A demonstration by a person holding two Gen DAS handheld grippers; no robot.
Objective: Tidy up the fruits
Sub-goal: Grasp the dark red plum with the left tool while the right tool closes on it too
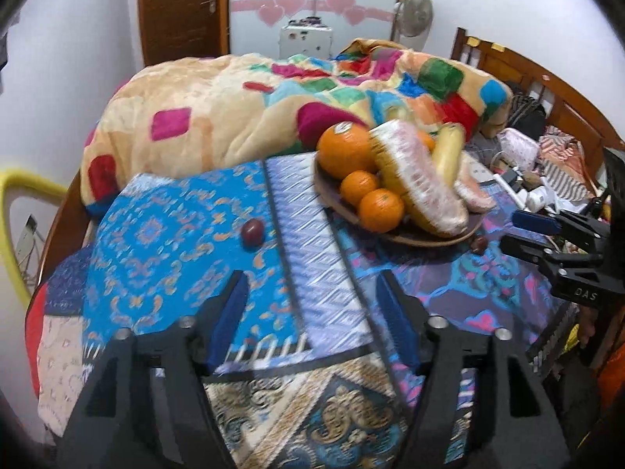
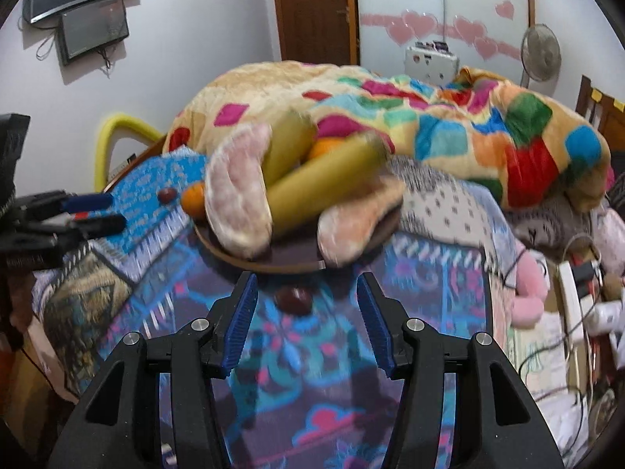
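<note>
A brown wooden plate [image 1: 429, 237] on the patterned bed cloth holds three oranges [image 1: 345, 149], wrapped pomelo slices [image 1: 420, 174] and a banana [image 1: 449, 152]. The plate also shows in the right wrist view [image 2: 273, 264]. One dark red fruit [image 1: 252, 231] lies loose on the blue cloth left of the plate. Another dark red fruit [image 2: 293, 300] lies just in front of the plate. My left gripper [image 1: 314, 305] is open and empty, short of the first fruit. My right gripper [image 2: 306, 293] is open, with its blue pads on either side of the second fruit, not touching it.
A multicoloured blanket [image 1: 273, 93] is heaped behind the plate. Cables, a power strip [image 2: 570, 297] and clutter lie at the right of the bed. A wooden headboard [image 1: 547, 82] stands at the far right. A yellow chair frame [image 1: 23, 187] is at the left.
</note>
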